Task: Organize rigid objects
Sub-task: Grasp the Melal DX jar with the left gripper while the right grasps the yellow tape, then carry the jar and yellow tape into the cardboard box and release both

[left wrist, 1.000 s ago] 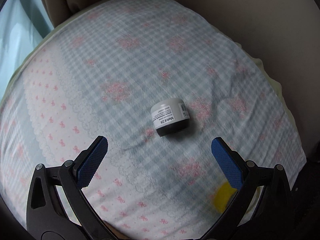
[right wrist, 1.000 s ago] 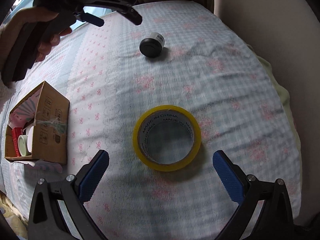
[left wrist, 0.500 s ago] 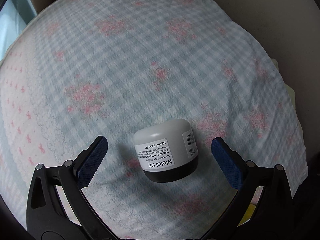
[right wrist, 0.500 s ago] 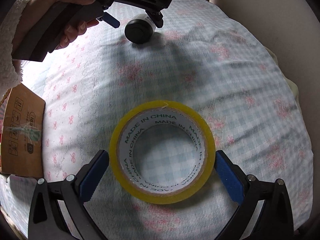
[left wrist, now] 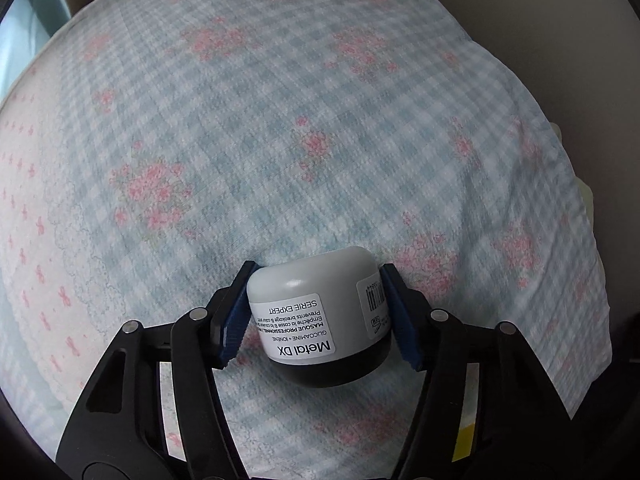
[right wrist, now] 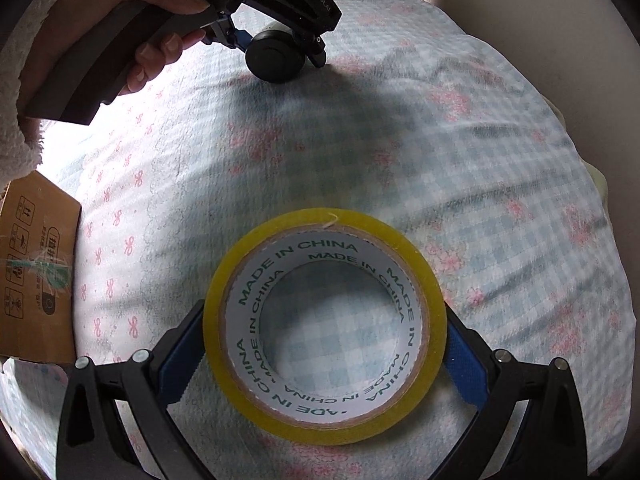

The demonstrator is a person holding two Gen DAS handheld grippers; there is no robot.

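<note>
Right between the blue pads of the left gripper [left wrist: 318, 312] sits the jar [left wrist: 320, 320], a small tub with a pale grey body and a black lid, lying on its side with the "Metal DX" label facing up. Both pads press against its sides, so the jaws are closed on it, and it rests on the checked floral cloth [left wrist: 280, 140]. From the right wrist view the same jar [right wrist: 276, 56] shows its black end, far across the cloth, with the left hand [right wrist: 132, 36] wrapped around the gripper's handle. Nearer, the yellow tape roll [right wrist: 325, 330] lies flat on the cloth, "MADE IN CHINA" printed round its core. The right gripper [right wrist: 325, 340] brackets it, a pad touching each side of the roll. At the left edge stands a cardboard box [right wrist: 36, 272], well apart from the roll.
</note>
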